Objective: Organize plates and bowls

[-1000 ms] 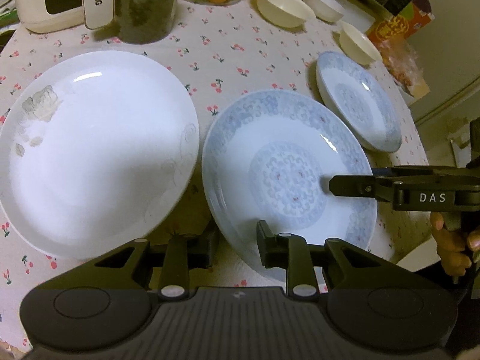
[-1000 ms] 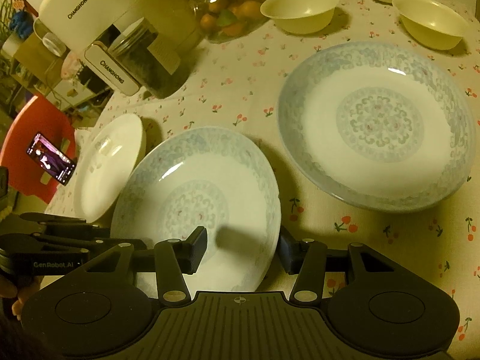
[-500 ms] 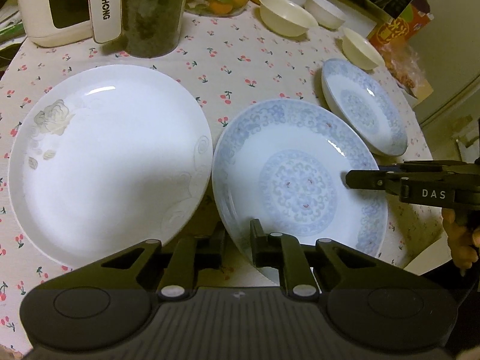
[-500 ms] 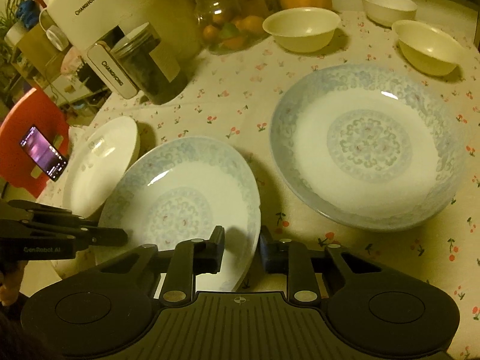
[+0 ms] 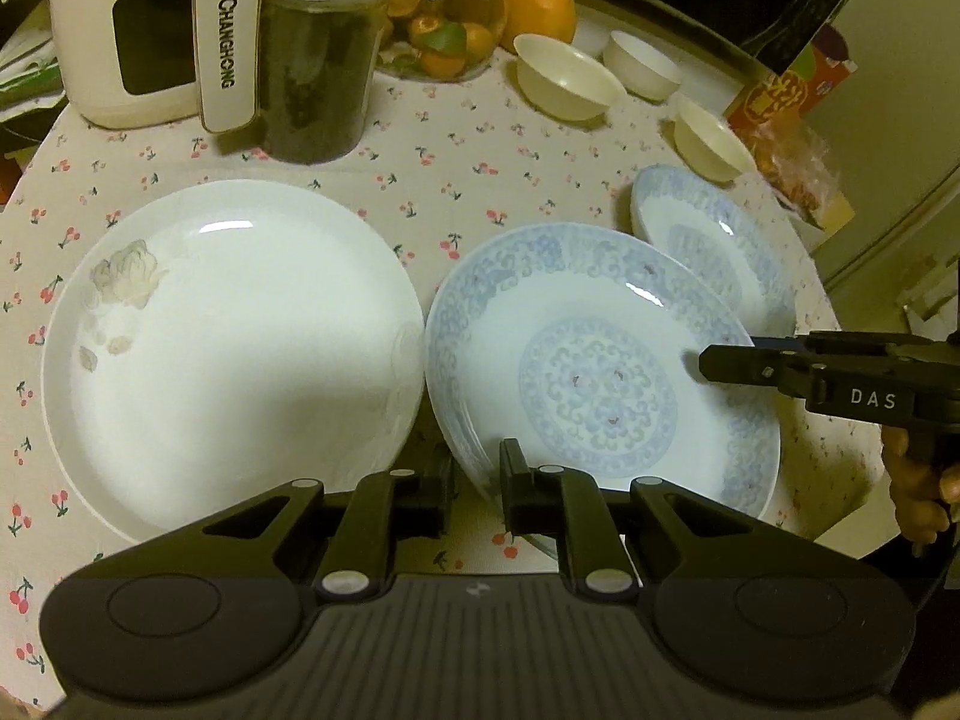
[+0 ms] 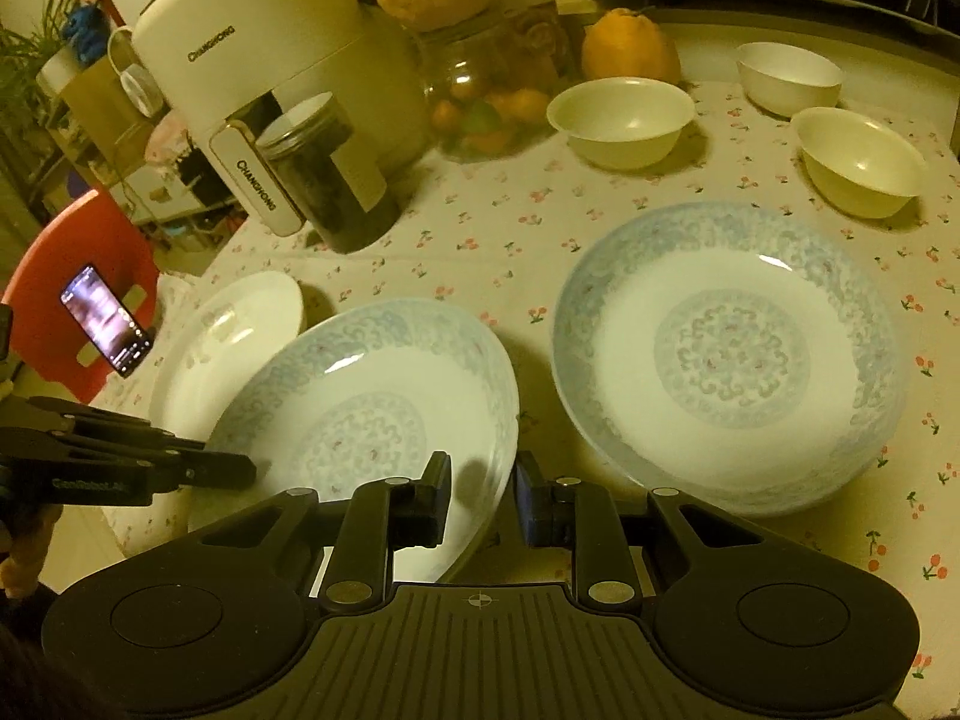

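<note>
Both grippers hold one blue-patterned plate (image 5: pixel 600 372), lifted and tilted above the table. My left gripper (image 5: pixel 477 480) is shut on its near rim. My right gripper (image 6: pixel 480 486) is shut on the opposite rim of the same plate (image 6: pixel 372 408), and its fingers show from the side in the left wrist view (image 5: pixel 750 366). A large white plate (image 5: pixel 234 354) lies to the left. A second blue-patterned plate (image 6: pixel 732 354) lies to the right. Three cream bowls (image 6: pixel 621 120) (image 6: pixel 789 78) (image 6: pixel 858 159) stand at the back.
A white appliance (image 5: pixel 138 30), a dark jar (image 5: pixel 318 60), a glass jar of fruit (image 5: pixel 444 18) and oranges (image 6: pixel 630 45) stand along the table's far side. Snack packets (image 5: pixel 786 138) lie at the right edge. A red chair with a phone (image 6: pixel 105 321) stands off the table's left.
Both grippers have closed onto the blue-patterned plate's rims and lifted it. The cameras have risen, so more of the table's far side shows.
</note>
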The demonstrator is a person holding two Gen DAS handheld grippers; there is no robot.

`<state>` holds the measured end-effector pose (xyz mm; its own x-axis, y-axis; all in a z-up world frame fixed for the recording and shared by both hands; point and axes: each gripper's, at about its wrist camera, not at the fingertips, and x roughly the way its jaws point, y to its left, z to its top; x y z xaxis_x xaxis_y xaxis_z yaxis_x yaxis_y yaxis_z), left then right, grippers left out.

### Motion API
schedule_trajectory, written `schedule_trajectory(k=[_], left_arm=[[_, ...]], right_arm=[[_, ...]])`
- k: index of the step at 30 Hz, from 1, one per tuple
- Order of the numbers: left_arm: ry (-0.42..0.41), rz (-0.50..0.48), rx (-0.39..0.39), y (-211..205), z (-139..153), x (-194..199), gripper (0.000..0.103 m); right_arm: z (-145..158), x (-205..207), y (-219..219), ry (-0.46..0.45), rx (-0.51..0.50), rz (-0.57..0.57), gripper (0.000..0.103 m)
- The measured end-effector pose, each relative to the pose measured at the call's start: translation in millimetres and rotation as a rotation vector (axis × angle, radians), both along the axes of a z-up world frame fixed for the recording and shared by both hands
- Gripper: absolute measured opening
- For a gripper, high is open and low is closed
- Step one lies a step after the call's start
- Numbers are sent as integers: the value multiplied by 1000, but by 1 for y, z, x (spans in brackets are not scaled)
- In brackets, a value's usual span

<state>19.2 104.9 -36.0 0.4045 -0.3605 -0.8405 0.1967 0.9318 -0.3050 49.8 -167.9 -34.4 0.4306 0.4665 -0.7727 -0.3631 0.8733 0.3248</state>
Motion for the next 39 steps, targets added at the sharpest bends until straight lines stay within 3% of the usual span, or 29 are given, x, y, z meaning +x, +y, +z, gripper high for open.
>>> schedule_trajectory(k=[15, 39], left_arm=[[-37, -13, -9, -31, 14, 21, 13], [-32, -67, -6, -118, 8, 75, 13]], right_arm=[[16, 12, -35, -33, 39, -87, 22], [8, 54, -119, 18, 13, -307, 22]])
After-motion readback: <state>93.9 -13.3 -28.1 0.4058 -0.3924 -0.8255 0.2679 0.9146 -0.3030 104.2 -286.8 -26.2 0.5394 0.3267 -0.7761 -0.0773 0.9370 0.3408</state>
